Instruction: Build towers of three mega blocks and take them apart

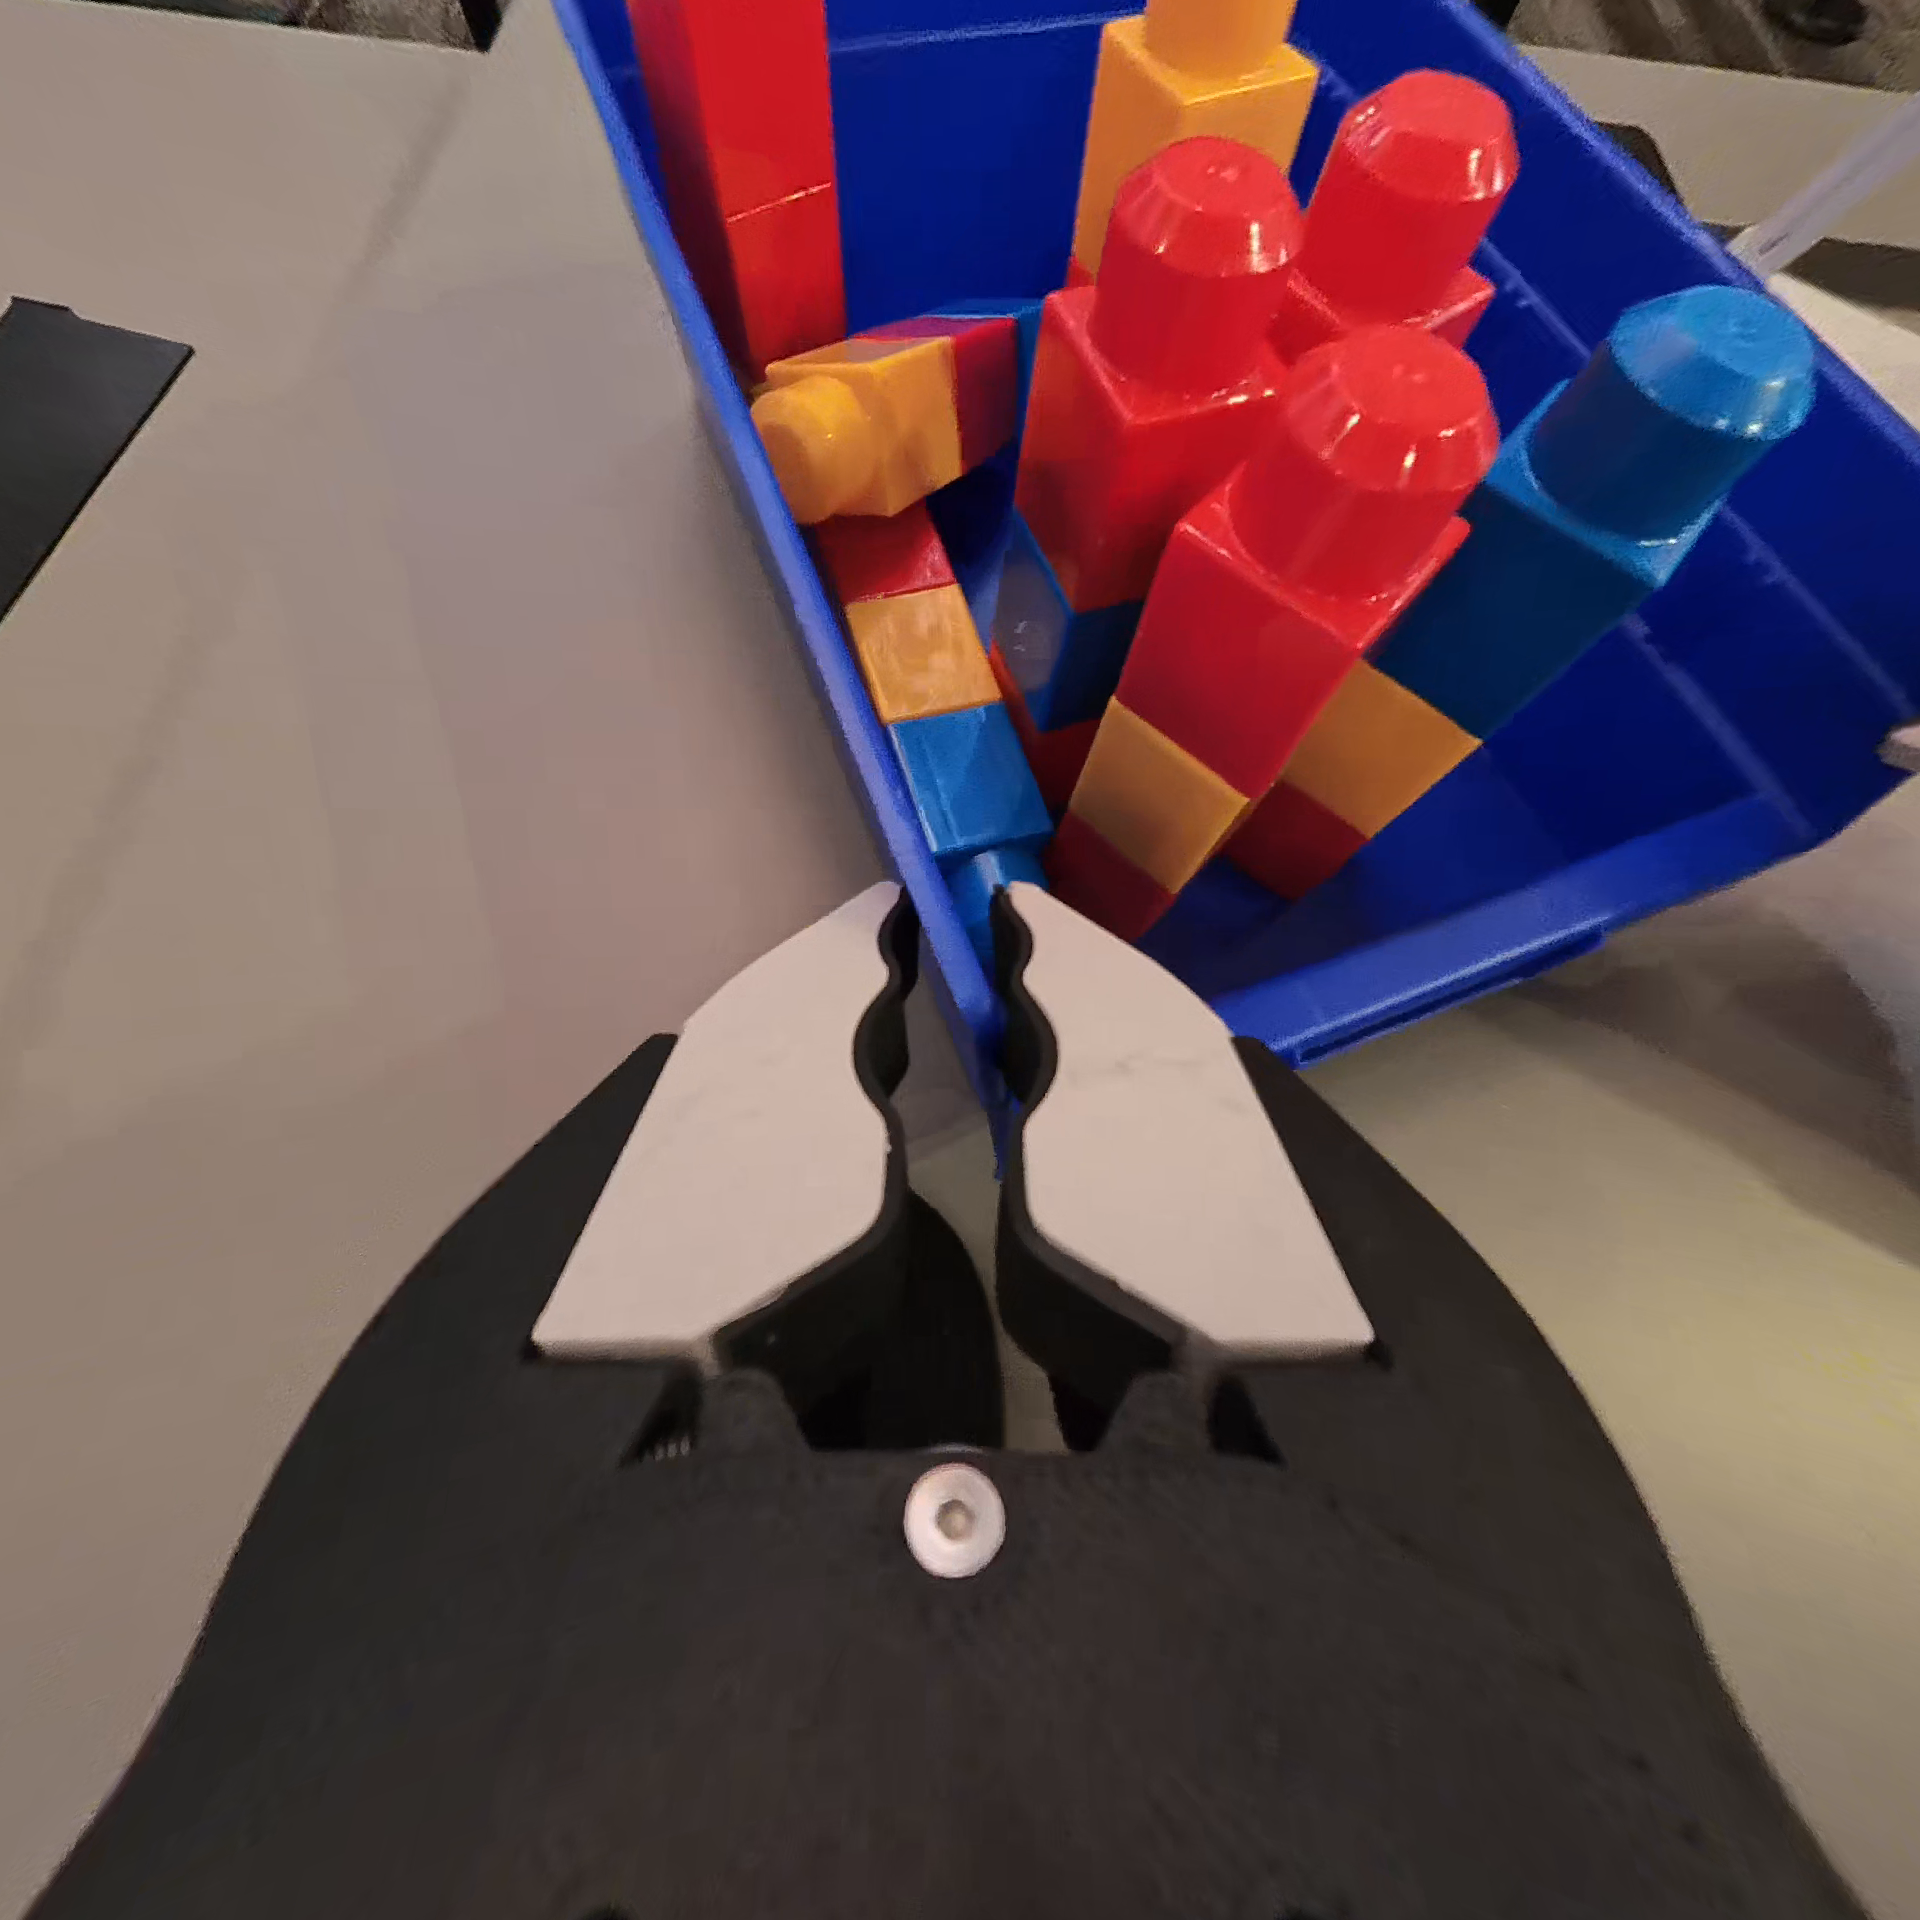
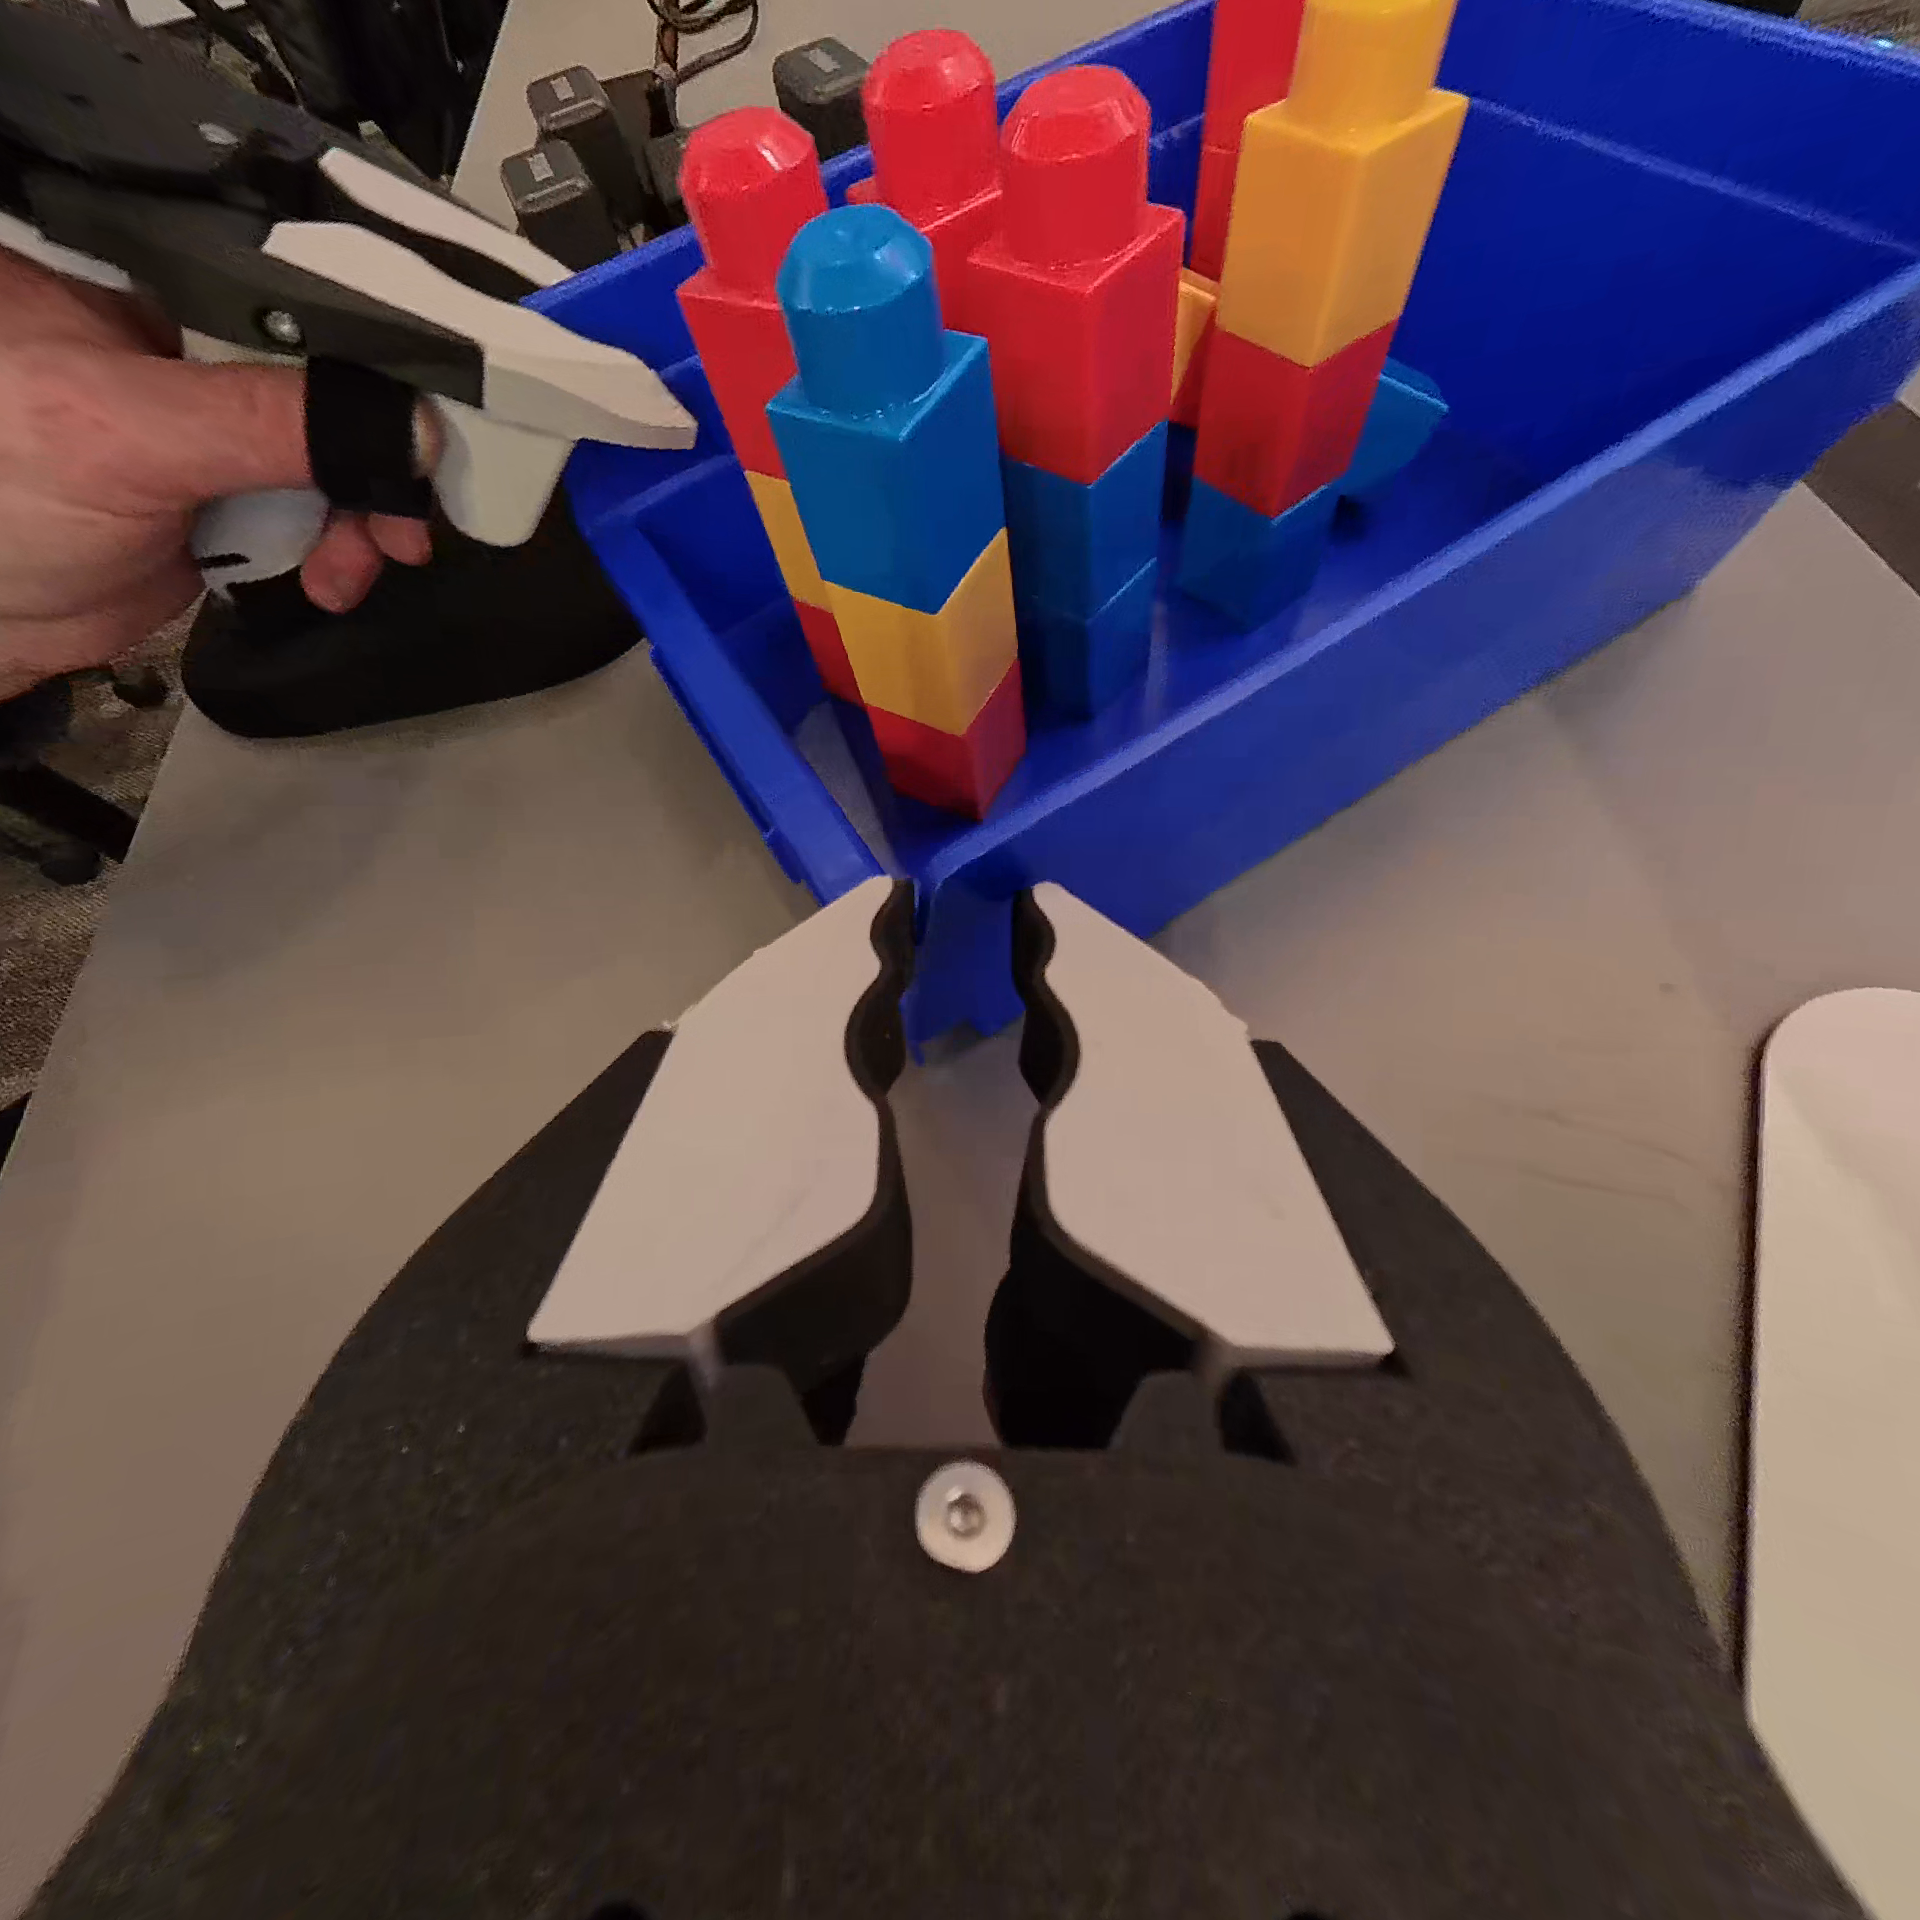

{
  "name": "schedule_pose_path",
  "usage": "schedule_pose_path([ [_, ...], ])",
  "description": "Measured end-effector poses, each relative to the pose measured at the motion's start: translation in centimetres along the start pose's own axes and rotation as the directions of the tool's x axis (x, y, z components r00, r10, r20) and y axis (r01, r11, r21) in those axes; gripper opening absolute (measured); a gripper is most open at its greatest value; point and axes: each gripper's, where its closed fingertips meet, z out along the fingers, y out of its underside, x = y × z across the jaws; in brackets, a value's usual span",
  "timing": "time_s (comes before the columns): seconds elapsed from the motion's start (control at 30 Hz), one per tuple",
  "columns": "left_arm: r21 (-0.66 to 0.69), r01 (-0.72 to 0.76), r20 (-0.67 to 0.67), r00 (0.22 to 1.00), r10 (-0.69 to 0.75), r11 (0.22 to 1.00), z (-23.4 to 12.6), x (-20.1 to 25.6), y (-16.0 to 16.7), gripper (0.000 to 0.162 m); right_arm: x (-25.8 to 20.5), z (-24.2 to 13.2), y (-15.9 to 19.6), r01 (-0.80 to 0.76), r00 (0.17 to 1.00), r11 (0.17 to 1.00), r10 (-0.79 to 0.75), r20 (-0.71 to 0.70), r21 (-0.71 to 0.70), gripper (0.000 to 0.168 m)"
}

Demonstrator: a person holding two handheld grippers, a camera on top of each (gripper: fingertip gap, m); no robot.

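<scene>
A blue bin [image 1: 1662,883] on the grey table [image 1: 364,727] holds several three-block towers. A red-topped tower [image 1: 1299,592] and a blue-topped one [image 1: 1621,488] lean in it, and another tower [image 1: 925,644] lies along the left wall. My left gripper [image 1: 951,904] is shut on the bin's left wall near its near corner. In the right wrist view the bin [image 2: 1455,707] holds a blue-yellow-red tower [image 2: 904,520], a red-topped tower [image 2: 1081,343] and a yellow-red-blue tower [image 2: 1340,229]. My right gripper [image 2: 961,899] is shut on the bin's near corner. The left gripper [image 2: 582,384] shows at the bin's far left corner.
A white flat object [image 2: 1839,1351] lies on the table at the right. A black flat item [image 1: 62,416] lies at the table's left edge. A hand [image 2: 104,468] holds the left gripper. Chair bases and dark gear [image 2: 582,156] stand beyond the table's far edge. The gap from one gripper's tips to the other's is roughly 20 centimetres.
</scene>
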Motion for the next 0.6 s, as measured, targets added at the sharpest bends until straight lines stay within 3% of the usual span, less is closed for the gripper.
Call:
schedule_pose_path([
  [0.6, -0.085, 0.004, -0.027, 1.0, -0.006, 0.996, 6.9, -7.6, -5.5, 0.002, 0.3, 5.6, -3.3, 0.007, 1.0, 0.998, -0.007, -0.003, 0.06, 0.021],
])
